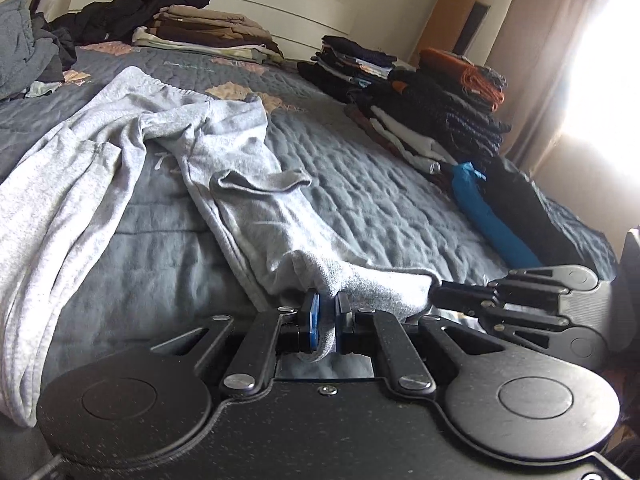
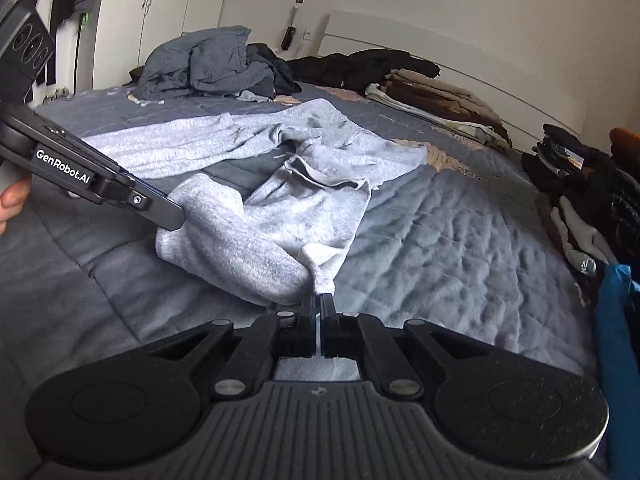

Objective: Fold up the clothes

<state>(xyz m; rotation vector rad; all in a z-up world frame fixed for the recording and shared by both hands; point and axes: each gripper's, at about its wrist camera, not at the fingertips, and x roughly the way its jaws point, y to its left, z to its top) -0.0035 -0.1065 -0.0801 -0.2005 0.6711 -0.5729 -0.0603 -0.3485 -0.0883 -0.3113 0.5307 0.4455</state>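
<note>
Light grey sweatpants [image 1: 132, 148] lie spread on the quilted grey bed, waistband toward the headboard; they also show in the right wrist view [image 2: 280, 200]. My left gripper [image 1: 327, 314] is shut on the cuff end of one leg at the near edge of the bed. My right gripper [image 2: 319, 306] is shut on the other corner of that same cuff. In the left wrist view the right gripper [image 1: 436, 290] reaches in from the right and touches the cuff. In the right wrist view the left gripper [image 2: 176, 218] comes in from the left onto the cuff.
Folded stacks stand along the headboard [image 1: 208, 36] and the right side of the bed [image 1: 440, 112], with a blue garment [image 1: 488, 216] nearest. A heap of unfolded grey and dark clothes [image 2: 212, 64] sits at the far left corner. Curtains and a bright window are at right.
</note>
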